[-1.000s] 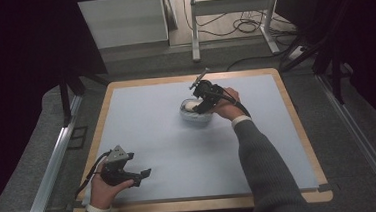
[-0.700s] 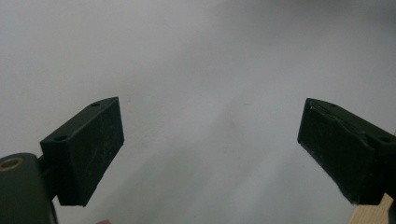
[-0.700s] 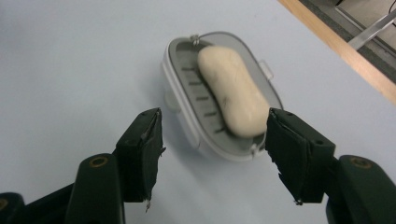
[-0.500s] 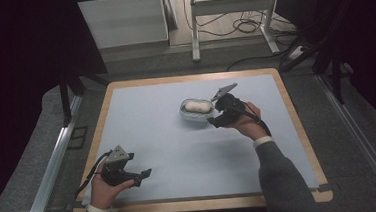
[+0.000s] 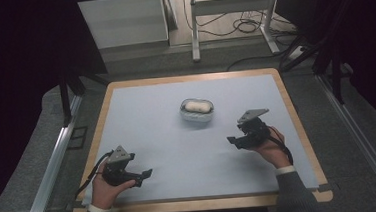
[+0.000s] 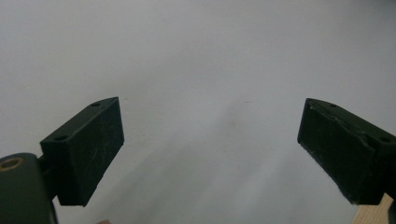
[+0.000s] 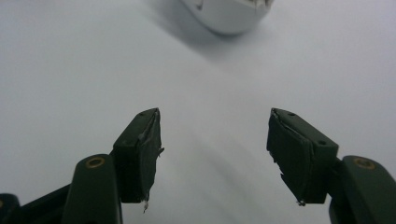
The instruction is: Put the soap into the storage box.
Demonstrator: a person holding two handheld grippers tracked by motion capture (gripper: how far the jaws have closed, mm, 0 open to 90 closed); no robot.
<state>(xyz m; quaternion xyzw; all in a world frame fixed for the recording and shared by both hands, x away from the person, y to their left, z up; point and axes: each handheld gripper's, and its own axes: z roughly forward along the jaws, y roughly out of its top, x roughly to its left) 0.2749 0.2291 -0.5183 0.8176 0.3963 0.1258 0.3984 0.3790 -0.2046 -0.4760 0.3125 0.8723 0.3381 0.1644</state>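
High view: a small pale dish (image 5: pixel 197 111) is seen on the light blue mat (image 5: pixel 179 151), toward the mat's far half, with a cream-coloured oval object (image 5: pixel 198 106) lying inside it. The right gripper (image 5: pixel 234 142) is held by the right hand (image 5: pixel 269 143) nearer the camera than the dish and to its right, well apart from it. The jaws of this gripper have just been opening; in the right gripper view they are seen parted with only bare mat between them, nothing being held, and the rounded edge of the dish (image 7: pixel 229 16) is seen beyond the tips at the top of that view. The left gripper (image 5: pixel 145 175) is held by the left hand (image 5: pixel 106 187) nearer the camera than the dish and to its left, well apart from it. In the left gripper view its 2 jaws are spread wide over the mat, and nothing is gripped.
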